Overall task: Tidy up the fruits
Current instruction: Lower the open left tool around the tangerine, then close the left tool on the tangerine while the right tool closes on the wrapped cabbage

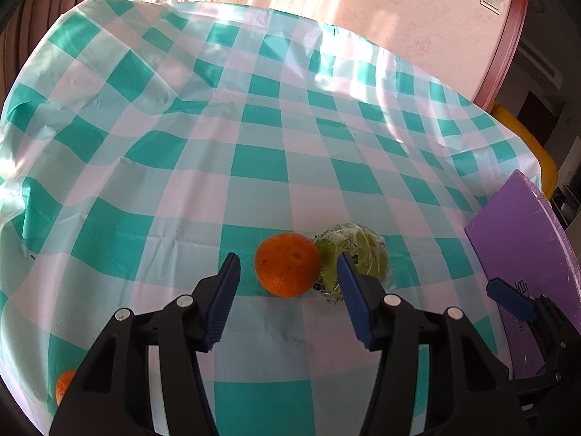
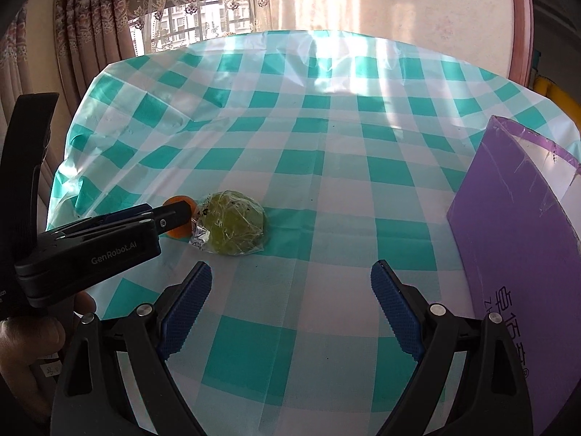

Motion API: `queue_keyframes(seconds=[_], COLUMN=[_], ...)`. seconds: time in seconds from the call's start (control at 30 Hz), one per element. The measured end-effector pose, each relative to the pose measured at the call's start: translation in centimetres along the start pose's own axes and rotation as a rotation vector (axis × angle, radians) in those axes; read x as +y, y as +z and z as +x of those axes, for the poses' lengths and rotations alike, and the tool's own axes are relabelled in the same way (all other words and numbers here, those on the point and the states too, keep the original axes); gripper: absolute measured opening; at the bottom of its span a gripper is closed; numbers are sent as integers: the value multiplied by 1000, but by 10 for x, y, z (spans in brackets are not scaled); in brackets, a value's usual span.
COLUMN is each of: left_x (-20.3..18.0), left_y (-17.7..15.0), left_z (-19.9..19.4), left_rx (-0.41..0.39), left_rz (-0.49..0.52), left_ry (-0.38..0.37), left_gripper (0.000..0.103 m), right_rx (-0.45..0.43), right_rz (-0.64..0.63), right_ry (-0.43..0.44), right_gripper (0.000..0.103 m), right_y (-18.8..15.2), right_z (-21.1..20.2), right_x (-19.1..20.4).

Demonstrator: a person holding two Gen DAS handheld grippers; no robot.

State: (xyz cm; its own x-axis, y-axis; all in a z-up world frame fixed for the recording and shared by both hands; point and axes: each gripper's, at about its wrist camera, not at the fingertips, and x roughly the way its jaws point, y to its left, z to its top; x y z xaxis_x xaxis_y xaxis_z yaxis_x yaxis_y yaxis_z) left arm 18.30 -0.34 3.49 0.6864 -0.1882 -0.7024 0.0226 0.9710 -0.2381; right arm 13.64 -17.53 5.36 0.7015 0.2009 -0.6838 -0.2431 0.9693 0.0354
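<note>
Lettering "GenRobot.AI" marks the left gripper [image 2: 181, 214], spread wide around the orange [image 1: 287, 269]; right gripper [image 2: 290, 283] gapes, holding nothing.

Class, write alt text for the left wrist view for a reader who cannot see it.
The open left gripper points at an orange that sits beside a plastic-wrapped green fruit on a teal-checked tablecloth. A purple box stands at the right edge.

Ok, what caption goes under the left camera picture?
Open left gripper reaching for an orange beside a wrapped green fruit on a checkered tablecloth.
</note>
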Motion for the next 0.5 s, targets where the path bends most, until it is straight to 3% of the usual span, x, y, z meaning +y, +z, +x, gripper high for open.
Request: queue_keyframes(seconds=[0.13, 0.23, 0.5], left_x=[0, 4, 5], left_y=[0, 0, -2], left_z=[7, 11, 13], left_rx=[19, 29, 35], left_rz=[3, -12, -15], left_ry=[-6, -12, -26], left_gripper=[54, 46, 43], right_rx=[15, 26, 38], right_rz=[-12, -21, -40], right_ry=[8, 9, 9], right_gripper=[87, 87, 87], right_y=[2, 2, 3], right_z=[8, 12, 19], right_x=[4, 7, 12])
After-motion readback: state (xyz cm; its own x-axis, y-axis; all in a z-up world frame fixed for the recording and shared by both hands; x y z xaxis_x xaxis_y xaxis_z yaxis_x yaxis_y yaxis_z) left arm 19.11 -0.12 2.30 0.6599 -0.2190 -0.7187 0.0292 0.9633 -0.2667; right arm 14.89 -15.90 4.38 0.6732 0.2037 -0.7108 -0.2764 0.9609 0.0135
